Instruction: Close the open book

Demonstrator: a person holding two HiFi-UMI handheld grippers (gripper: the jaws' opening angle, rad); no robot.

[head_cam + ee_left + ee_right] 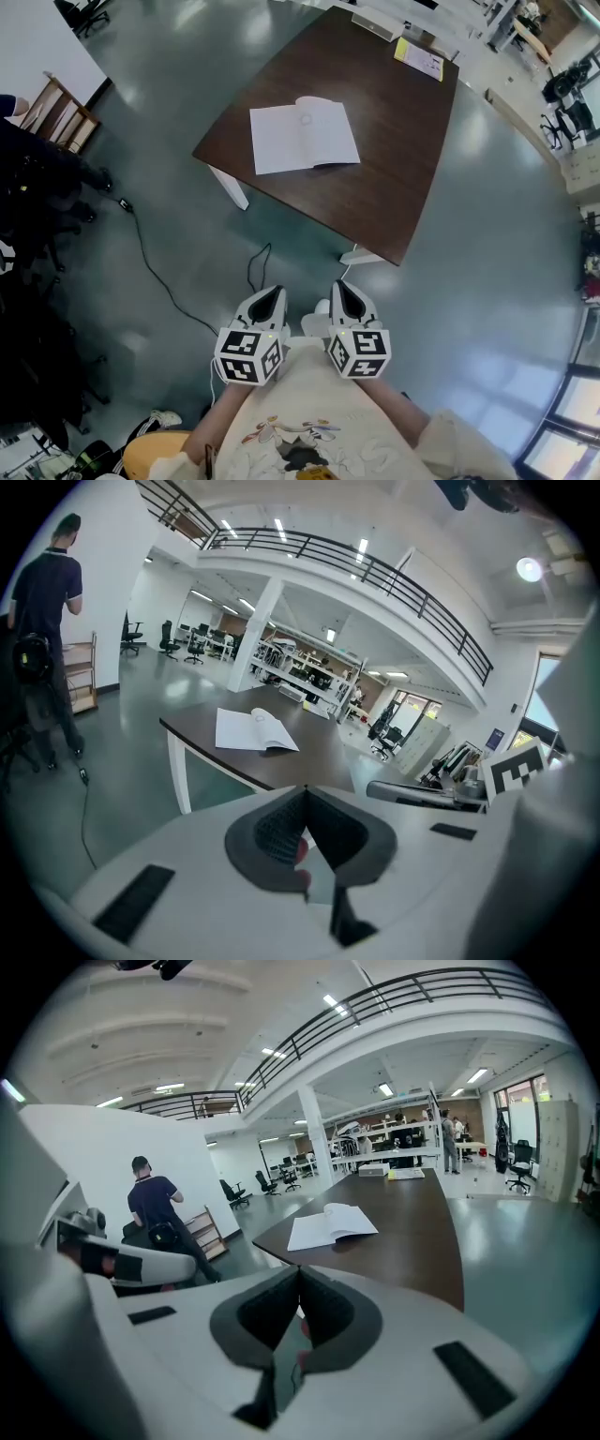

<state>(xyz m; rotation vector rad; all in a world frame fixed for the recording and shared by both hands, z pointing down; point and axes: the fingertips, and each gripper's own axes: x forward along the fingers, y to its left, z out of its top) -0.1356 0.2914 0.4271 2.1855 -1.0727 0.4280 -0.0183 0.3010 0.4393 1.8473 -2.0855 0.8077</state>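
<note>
Open book point(304, 134) lies flat, pages up, near the bench's point(394, 187) left corner. Yellow sheet point(419, 58) at the bench's far end. Left gripper point(270, 298) and right gripper point(343, 292) side by side, short of the bench's near edge. Jaws of all 2 closed tight, empty.

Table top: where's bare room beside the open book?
Widest bare wood: right of the open book, out to the right and near edges of the table. Also free between book and the yellow sheet at the far corner. Tight left of the book, near the table edge.
</note>
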